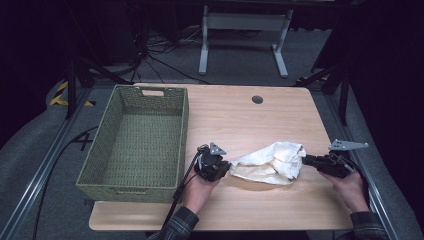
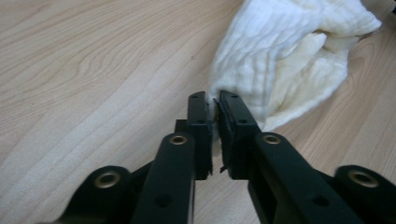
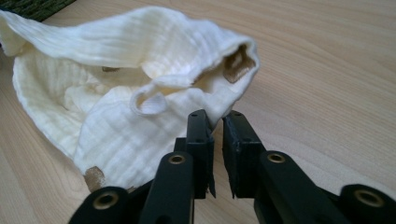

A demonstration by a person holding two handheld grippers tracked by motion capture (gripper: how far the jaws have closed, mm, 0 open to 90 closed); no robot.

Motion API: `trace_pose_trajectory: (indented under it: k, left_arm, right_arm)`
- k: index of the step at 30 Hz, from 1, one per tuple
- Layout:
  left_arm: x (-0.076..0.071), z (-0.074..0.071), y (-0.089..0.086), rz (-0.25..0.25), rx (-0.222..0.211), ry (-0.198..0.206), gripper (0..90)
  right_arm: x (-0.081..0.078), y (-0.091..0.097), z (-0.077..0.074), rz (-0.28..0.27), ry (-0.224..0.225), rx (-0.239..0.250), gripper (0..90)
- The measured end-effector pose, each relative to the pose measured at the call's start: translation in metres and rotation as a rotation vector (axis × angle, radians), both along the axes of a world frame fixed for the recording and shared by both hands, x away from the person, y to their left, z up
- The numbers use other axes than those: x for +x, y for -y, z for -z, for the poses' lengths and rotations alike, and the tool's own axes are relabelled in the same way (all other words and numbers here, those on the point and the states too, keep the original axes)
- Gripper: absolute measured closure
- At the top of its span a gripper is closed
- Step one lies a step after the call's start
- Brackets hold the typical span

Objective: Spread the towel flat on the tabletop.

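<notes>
Cloth (image 1: 270, 163), cream, ribbed, crumpled with brown stains, lies on table (image 1: 235, 115) between my grippers. Left gripper (image 2: 213, 103) nearly closed, edge of fabric between its jaws. Right gripper (image 3: 215, 122) slightly parted, just at cloth's edge. Basket (image 1: 135, 142) further left.

Wooden table (image 1: 235, 120) mostly bare across back and middle, open room there for either hand. Green woven basket (image 1: 135, 142) takes the left part, tall walls block low sideways passes; inside open from above. Crumpled white cloth (image 1: 270, 162) lies on the near centre, between left gripper (image 1: 222, 169) and right gripper (image 1: 306, 160), filling the gap between them. Free strip of table in front of the cloth and on the right edge. Small round hole (image 1: 257, 99) at the back, flat, no obstacle.
</notes>
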State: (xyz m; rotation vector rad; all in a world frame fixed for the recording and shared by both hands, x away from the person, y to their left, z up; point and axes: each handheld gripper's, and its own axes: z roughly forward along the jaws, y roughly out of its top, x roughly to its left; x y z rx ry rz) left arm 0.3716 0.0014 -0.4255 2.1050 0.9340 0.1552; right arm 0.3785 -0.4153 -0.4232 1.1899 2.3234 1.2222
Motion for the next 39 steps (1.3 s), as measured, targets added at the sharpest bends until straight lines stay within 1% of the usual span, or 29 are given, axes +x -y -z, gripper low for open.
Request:
trace_pose_trajectory:
  k: [1,2,3,4,6,7,8,11,12,14,15,17,18,19,20,24,26,27,28,29,30,31,32,33,34,36,37,38,39]
  left_arm:
    - [-0.001,-0.002,0.000,0.005,0.002,0.013,75.5]
    - [-0.001,-0.002,0.000,0.005,0.002,0.013,73.4]
    - [-0.003,-0.008,0.002,0.012,-0.002,0.029,71.1]
    - [-0.003,-0.010,0.003,0.016,-0.003,0.040,70.6]
    - [-0.004,-0.013,0.007,0.029,-0.022,0.044,69.4]
    - [-0.003,-0.015,0.010,0.043,-0.019,0.044,69.0]
    - [-0.002,-0.016,0.015,0.045,-0.030,0.045,68.8]
    - [0.003,-0.016,0.023,0.067,-0.038,0.053,67.6]
    - [0.006,-0.016,0.027,0.075,-0.034,0.048,66.9]
    - [0.011,-0.016,0.035,0.092,-0.025,0.054,64.7]
    - [0.014,-0.016,0.039,0.098,-0.030,0.047,64.1]
    - [0.017,-0.016,0.042,0.108,-0.023,0.049,62.4]
    - [0.021,-0.015,0.048,0.117,-0.014,0.055,62.4]
    - [0.024,-0.015,0.052,0.121,-0.007,0.049,60.5]
    - [0.030,-0.014,0.058,0.137,-0.011,0.051,59.8]
    - [0.041,-0.011,0.075,0.172,0.008,0.053,57.7]
    - [0.046,-0.008,0.088,0.196,0.025,0.062,57.0]
    - [0.046,-0.008,0.088,0.196,0.025,0.062,56.9]
    - [0.047,-0.007,0.093,0.209,0.030,0.056,56.9]
    - [0.048,-0.003,0.101,0.221,0.048,0.064,56.1]
    - [0.049,-0.001,0.106,0.237,0.053,0.070,55.7]
    - [0.050,0.000,0.110,0.253,0.066,0.059,55.3]
    - [0.051,0.003,0.113,0.256,0.074,0.070,55.0]
    - [0.052,0.006,0.117,0.264,0.087,0.068,54.9]
    - [0.052,0.006,0.117,0.264,0.087,0.068,54.8]
    - [0.055,0.012,0.122,0.275,0.107,0.068,54.7]
    - [0.057,0.019,0.125,0.271,0.133,0.046,55.1]
    - [0.059,0.022,0.126,0.273,0.144,0.046,57.3]
    - [0.061,0.023,0.126,0.278,0.160,0.036,60.9]
  right_arm:
    - [-0.001,0.000,-0.002,0.001,0.002,0.009,75.4]
    - [-0.001,0.000,-0.002,0.001,0.002,0.009,75.4]
    - [-0.003,0.001,-0.006,0.006,0.032,0.017,73.6]
    - [-0.004,0.000,-0.008,0.004,0.037,0.024,73.1]
    - [-0.007,-0.001,-0.011,-0.003,0.049,0.036,73.0]
    - [-0.007,-0.002,-0.012,-0.012,0.052,0.040,73.0]
    - [-0.009,-0.006,-0.013,-0.027,0.050,0.047,72.9]
    - [-0.012,-0.017,-0.011,-0.067,0.035,0.048,72.4]
    - [-0.012,-0.019,-0.010,-0.080,0.033,0.043,72.1]
    - [-0.013,-0.028,-0.008,-0.108,0.020,0.036,71.0]
    - [-0.014,-0.032,-0.007,-0.114,0.011,0.043,70.7]
    - [-0.013,-0.034,-0.006,-0.128,0.013,0.032,69.8]
    - [-0.014,-0.038,-0.005,-0.132,0.001,0.039,68.7]
    - [-0.014,-0.044,-0.003,-0.149,-0.006,0.035,67.4]
    - [-0.014,-0.046,-0.001,-0.155,-0.010,0.037,66.5]
    - [-0.015,-0.051,0.001,-0.171,-0.016,0.020,63.8]
    - [-0.015,-0.053,0.002,-0.176,-0.017,0.005,63.0]
    - [-0.015,-0.053,0.002,-0.176,-0.017,0.005,63.0]
    - [-0.015,-0.054,0.003,-0.177,-0.021,0.000,62.5]
    - [-0.015,-0.055,0.005,-0.182,-0.023,-0.008,62.0]
    - [-0.015,-0.055,0.006,-0.182,-0.025,-0.011,61.8]
    - [-0.014,-0.056,0.007,-0.183,-0.027,-0.013,61.7]
    - [-0.014,-0.057,0.007,-0.185,-0.030,-0.022,61.4]
    - [-0.014,-0.058,0.008,-0.187,-0.028,-0.028,61.2]
    - [-0.014,-0.058,0.008,-0.187,-0.028,-0.028,61.2]
    - [-0.014,-0.060,0.010,-0.193,-0.036,-0.046,61.0]
    - [-0.014,-0.061,0.011,-0.193,-0.039,-0.052,61.6]
    - [-0.013,-0.062,0.012,-0.193,-0.042,-0.064,63.2]
    - [-0.013,-0.062,0.013,-0.192,-0.045,-0.068,65.6]
